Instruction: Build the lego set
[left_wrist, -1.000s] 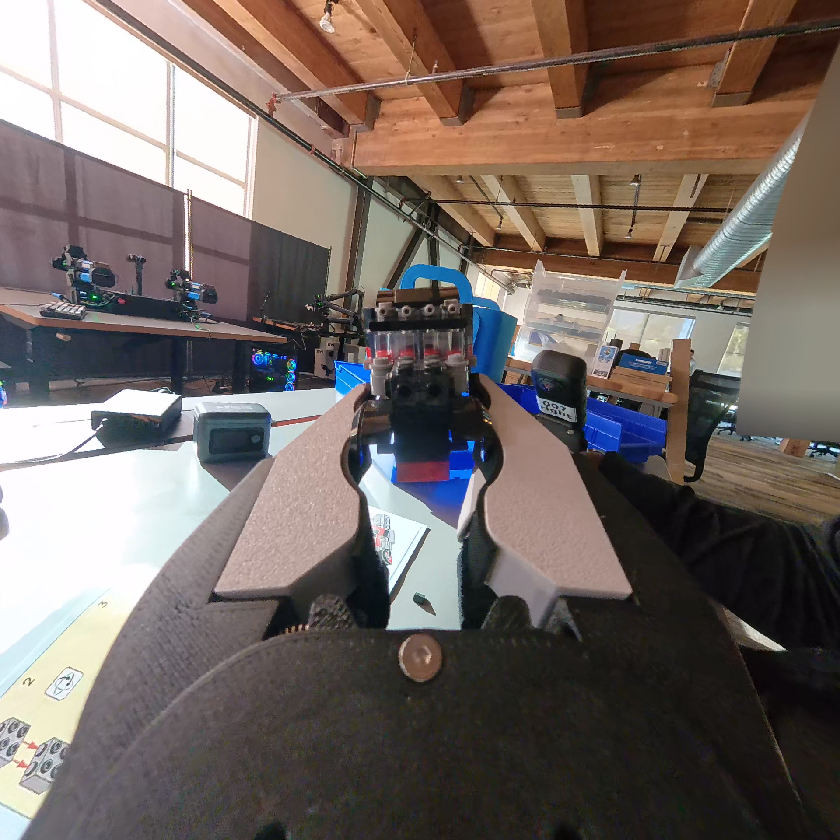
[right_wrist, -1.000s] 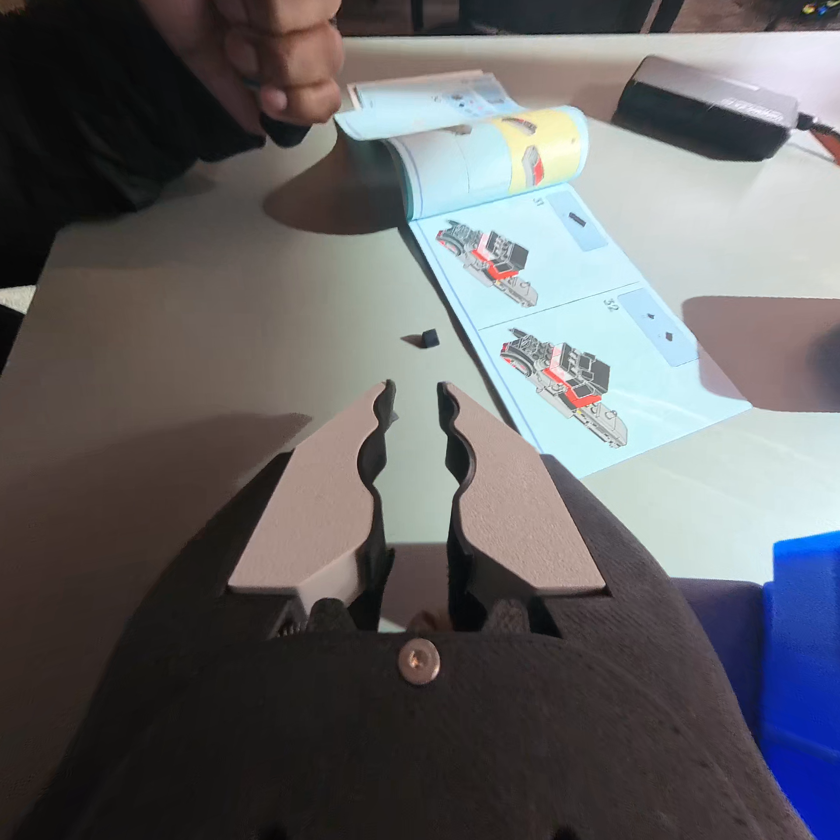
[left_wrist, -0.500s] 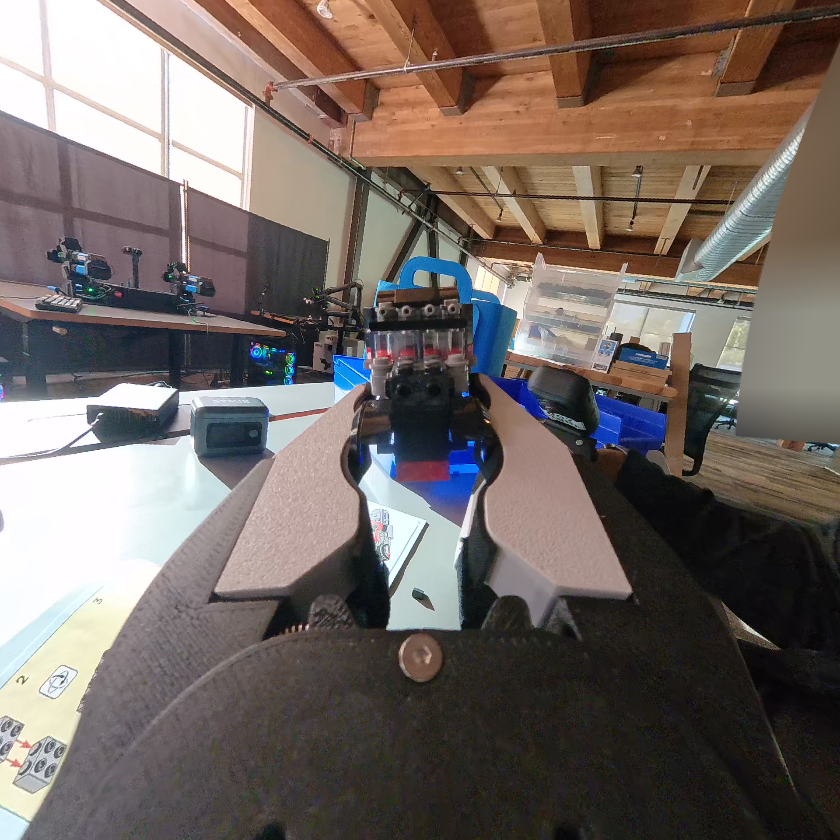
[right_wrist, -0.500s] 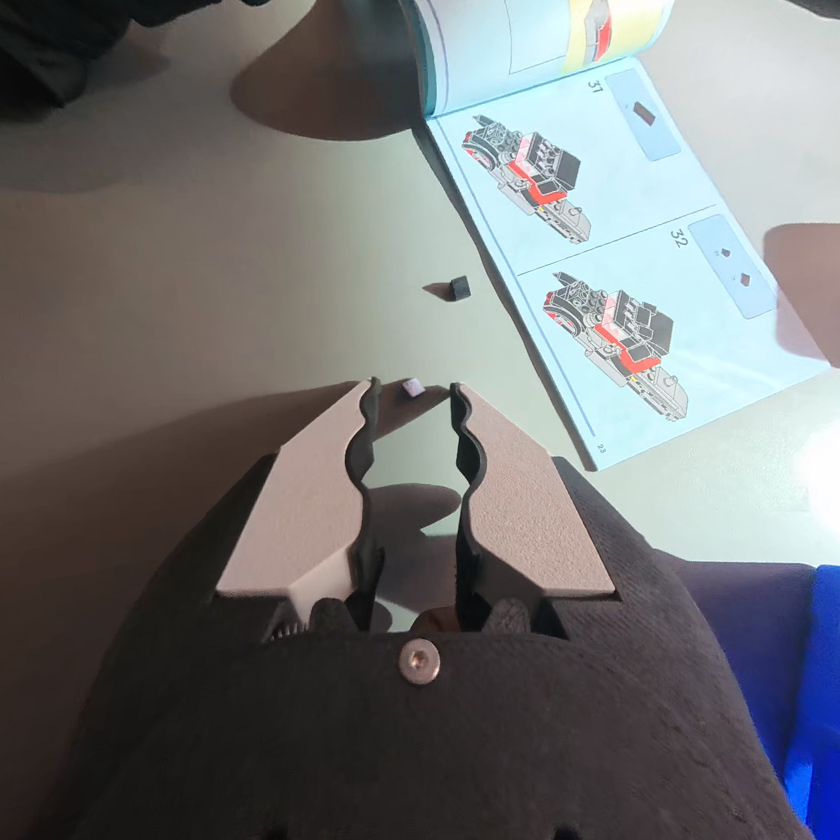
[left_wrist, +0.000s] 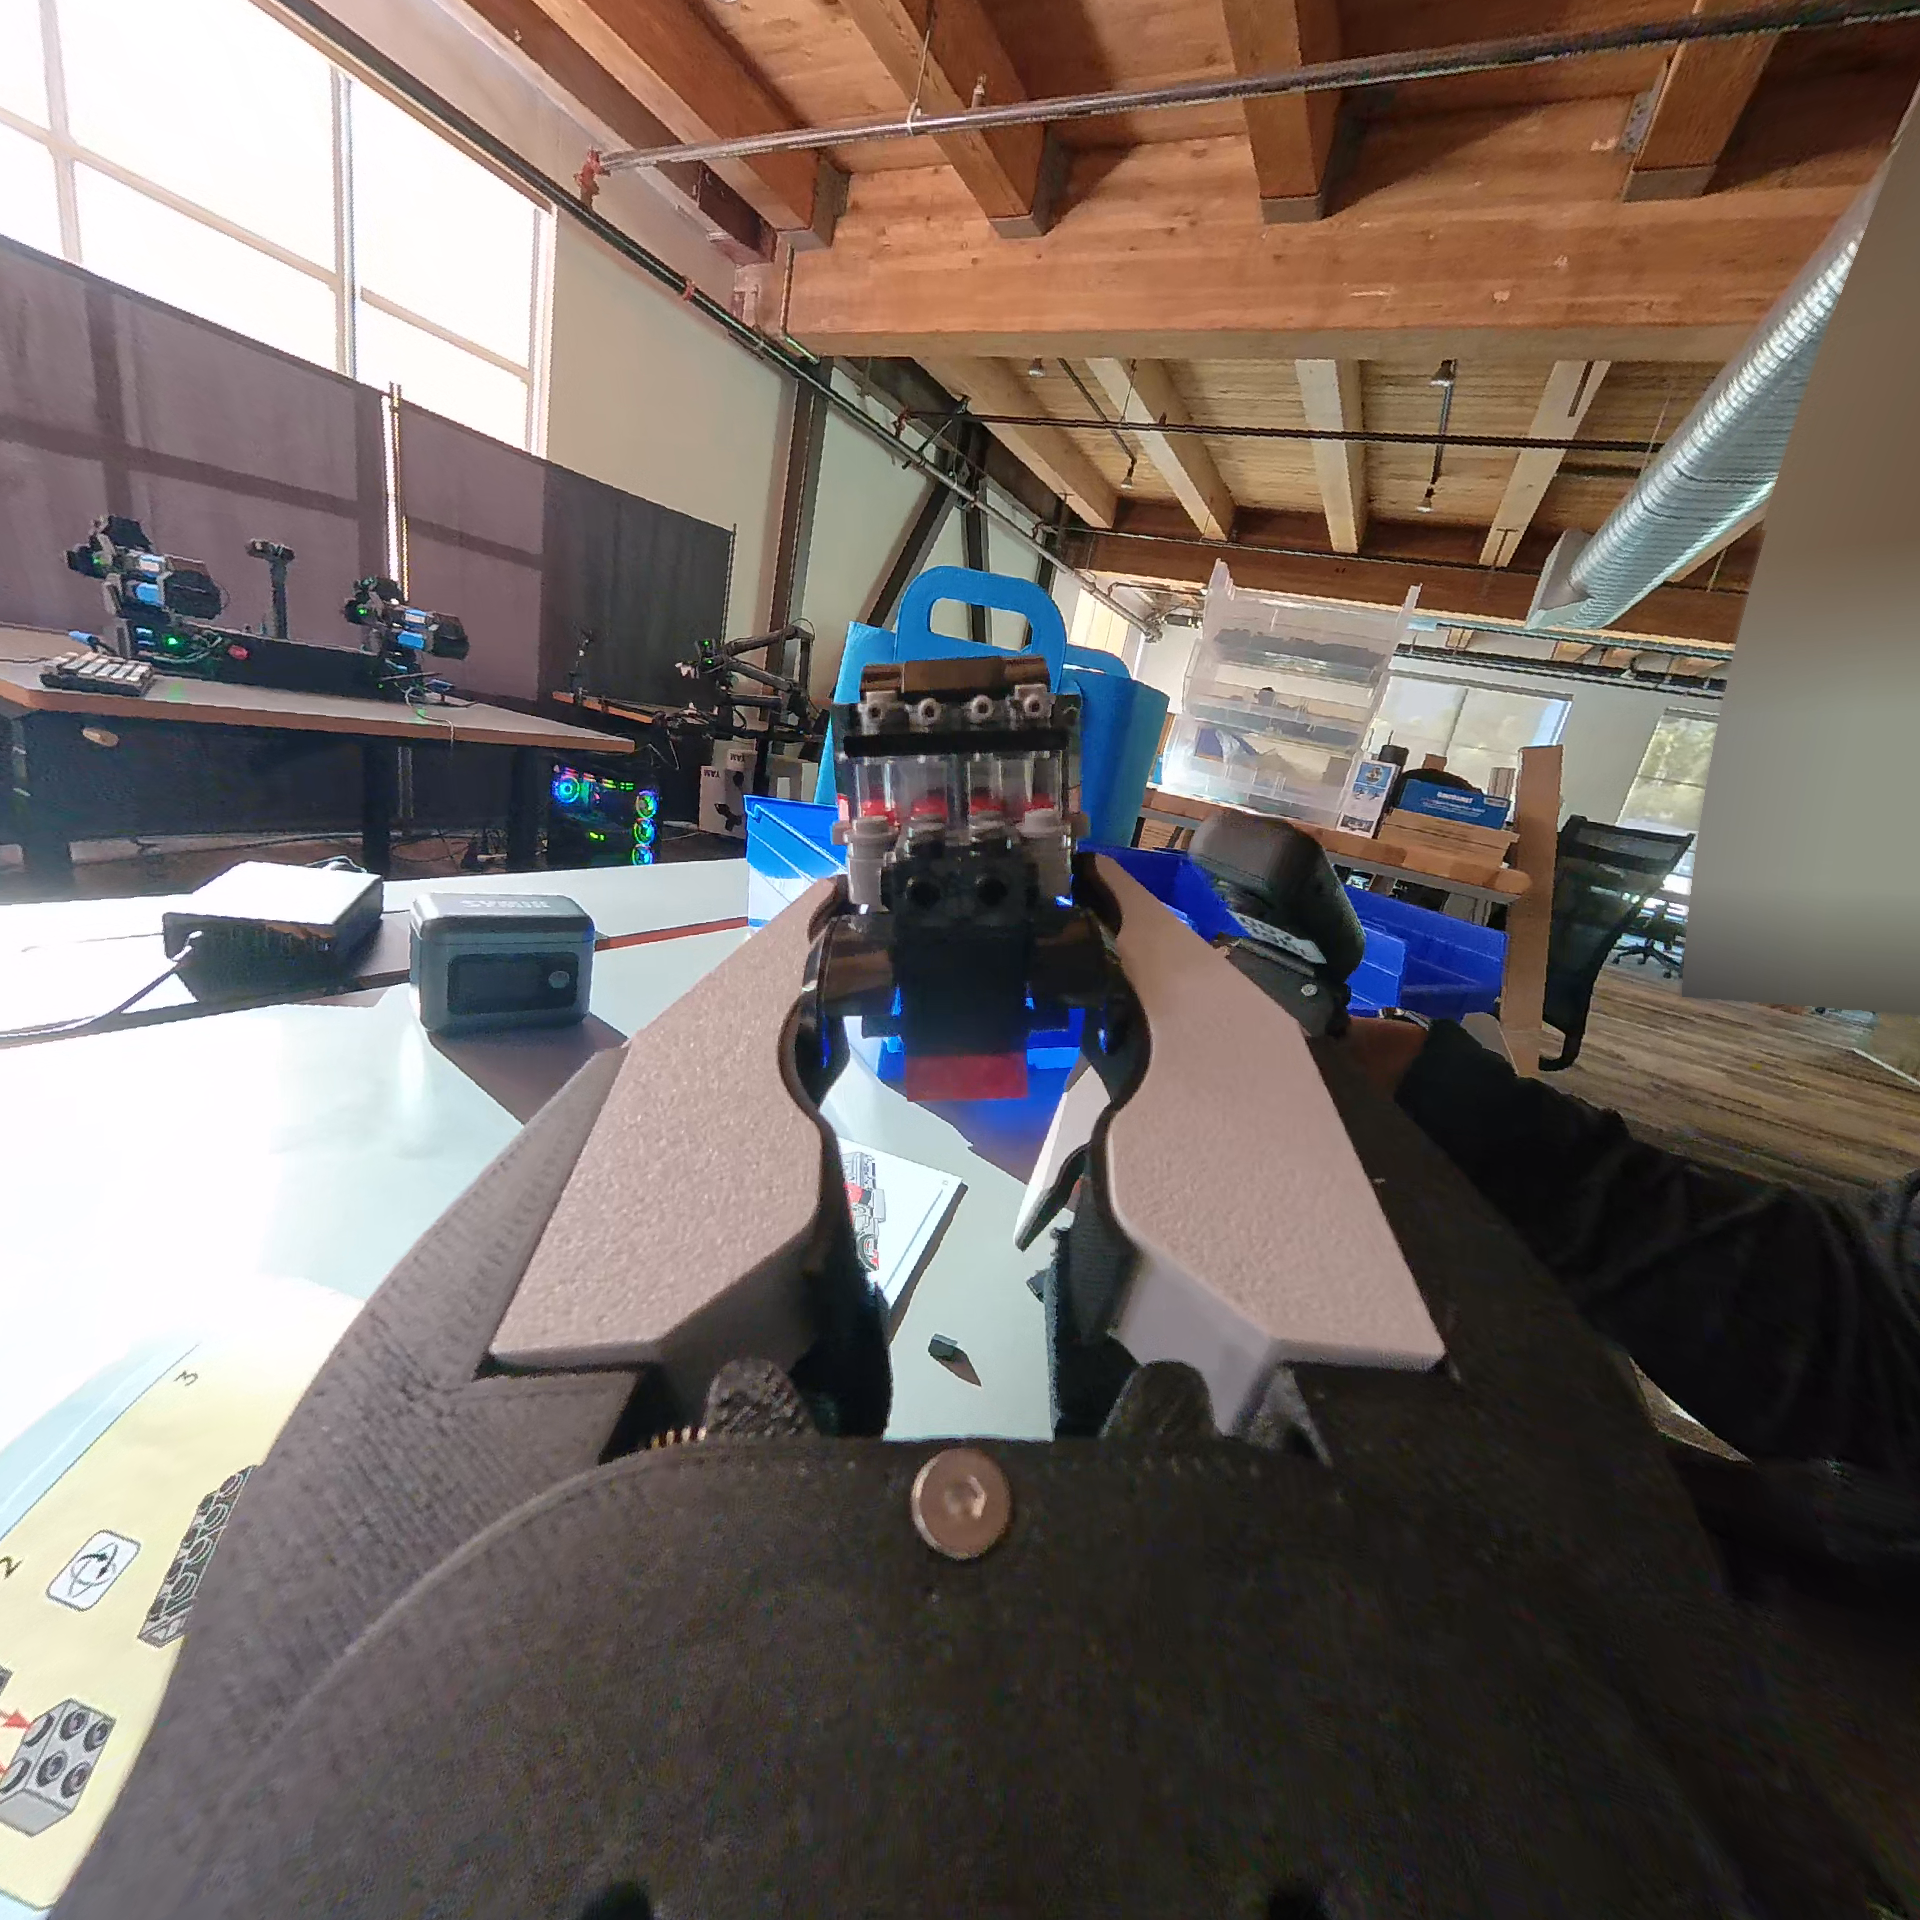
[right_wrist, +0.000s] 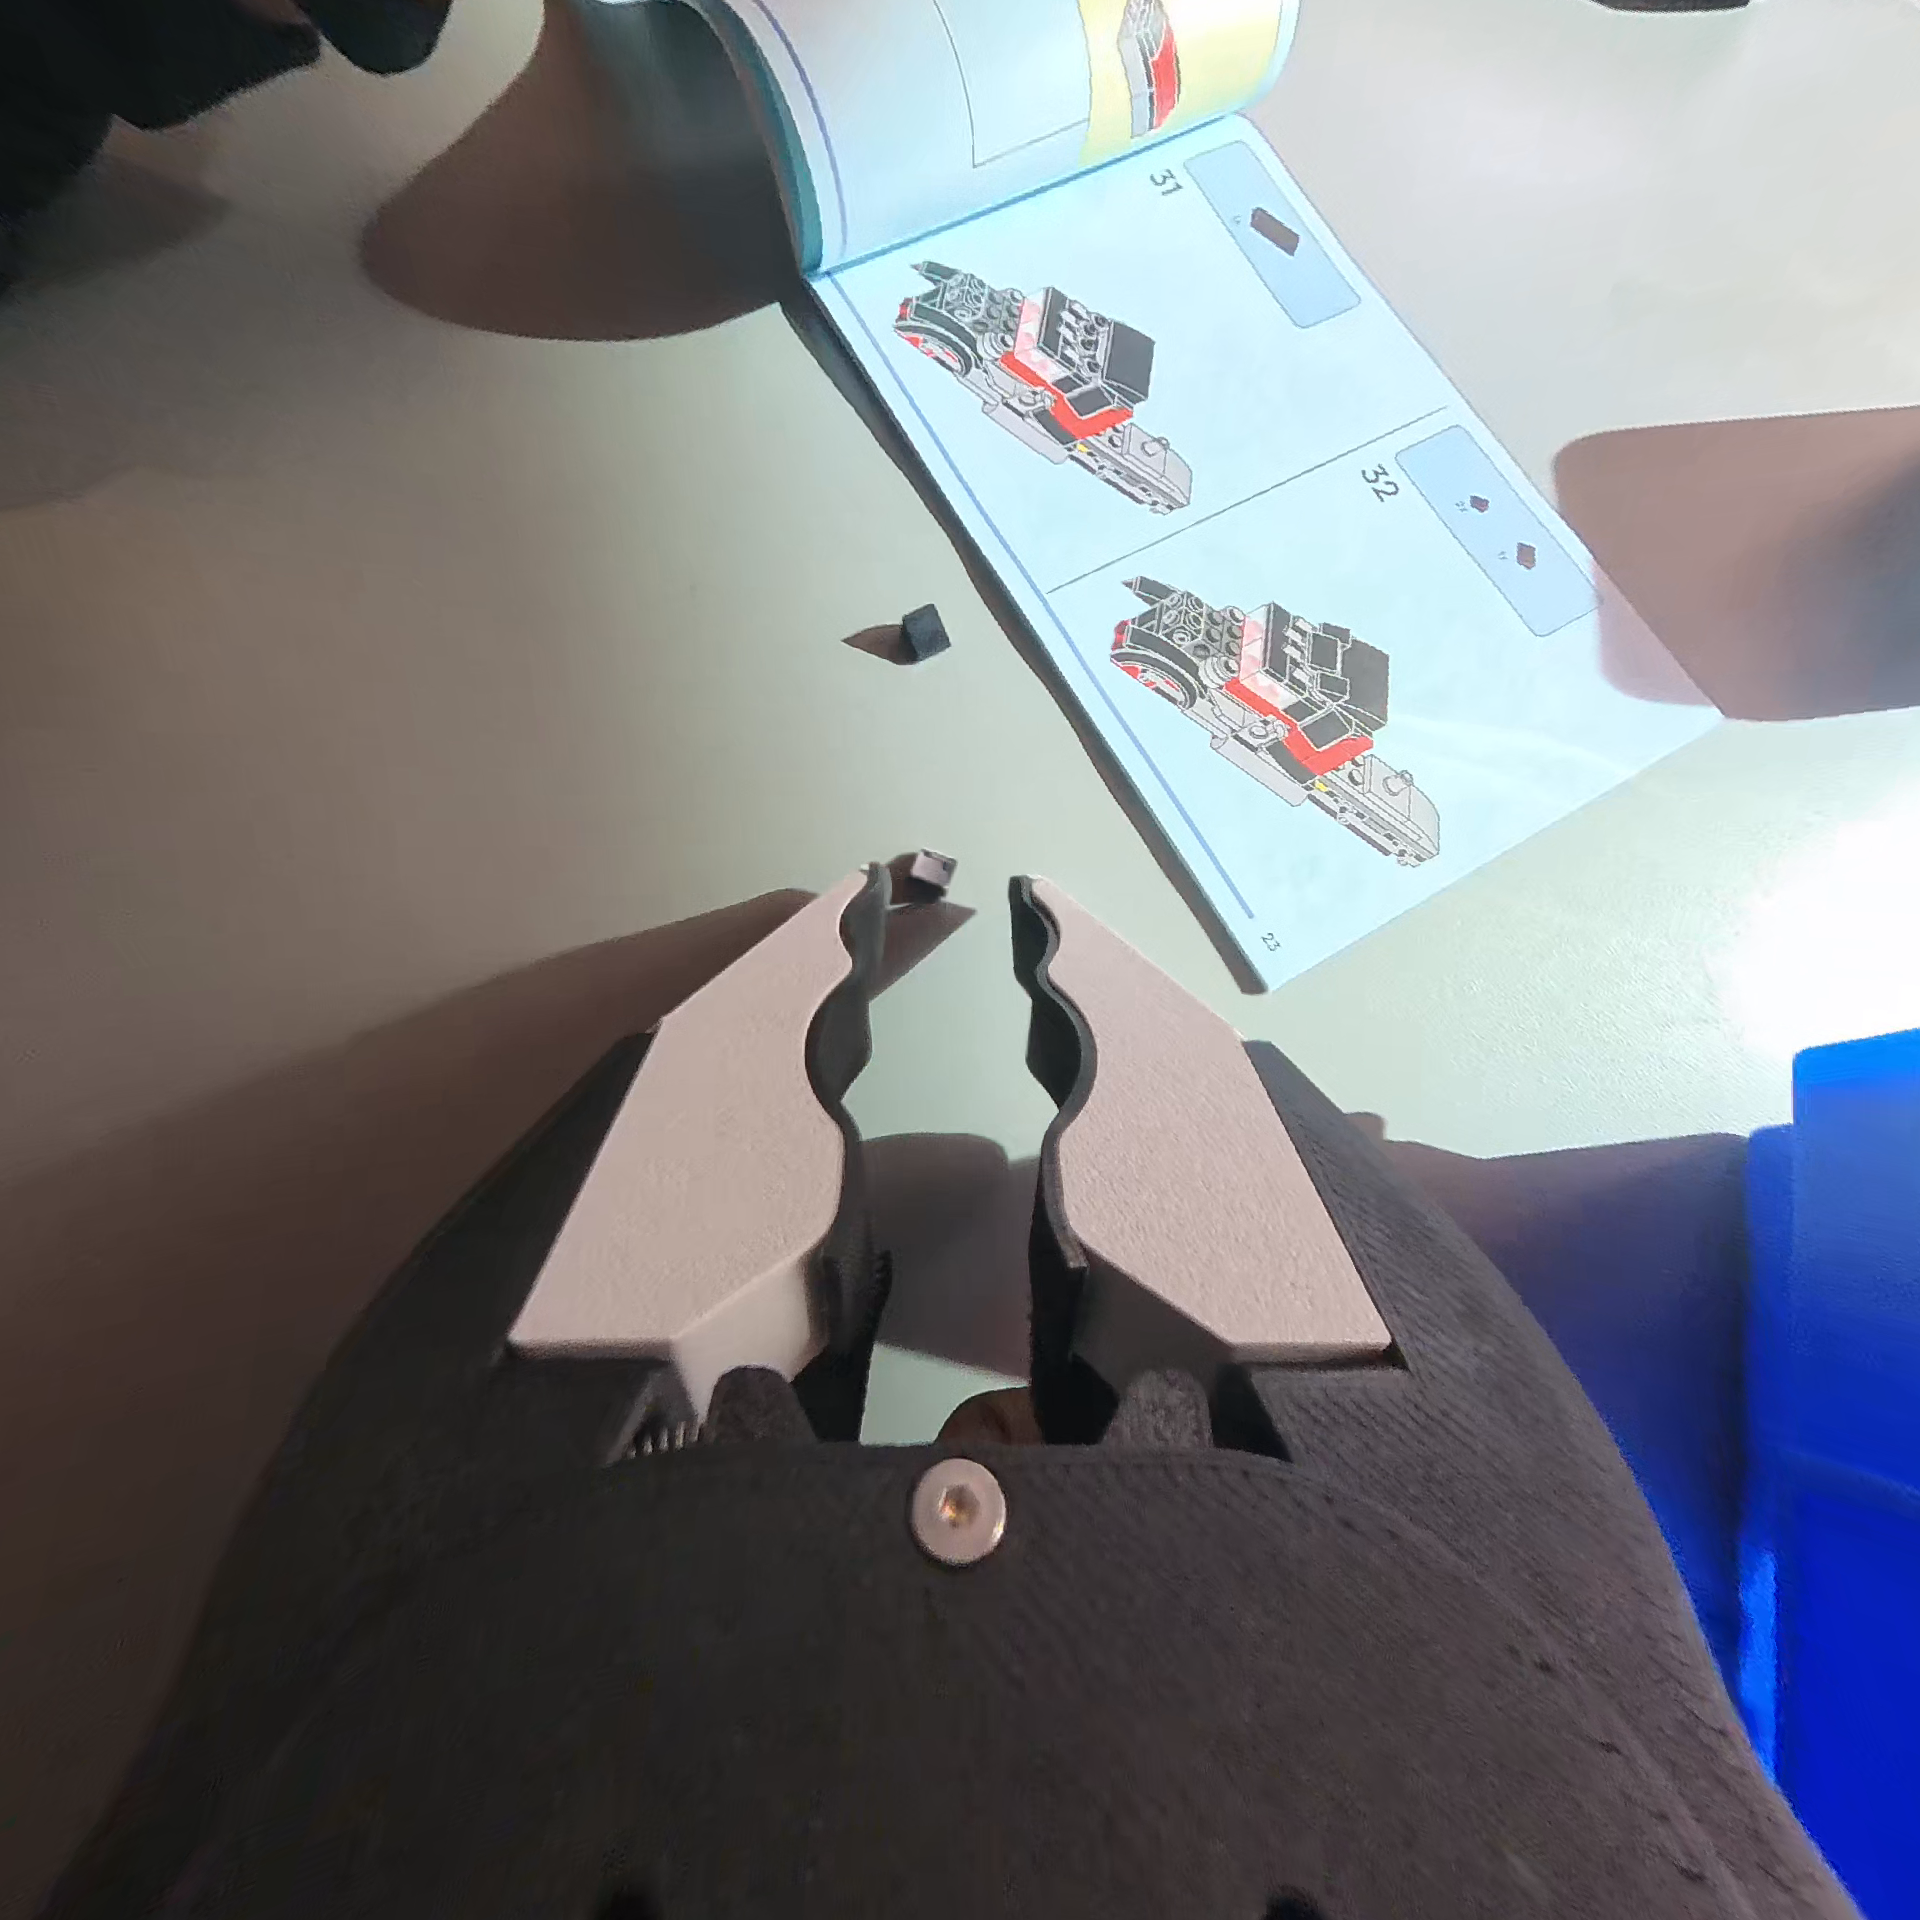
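My left tongs (left_wrist: 961, 961) are clenched on the half-built lego truck (left_wrist: 961, 831), held up off the worktop (left_wrist: 260, 1122). My right tongs (right_wrist: 945, 894) hang released over the worktop, a tiny grey brick (right_wrist: 928, 865) just beside the left tip. A small black brick (right_wrist: 923, 631) lies farther ahead, beside the open instruction booklet (right_wrist: 1299, 540).

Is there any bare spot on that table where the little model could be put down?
Yes: the bare table left of the open booklet, beyond the two tiny loose pieces. It is crowded on the right, between booklet and blue bin. The left hand-held gripper holds the model.
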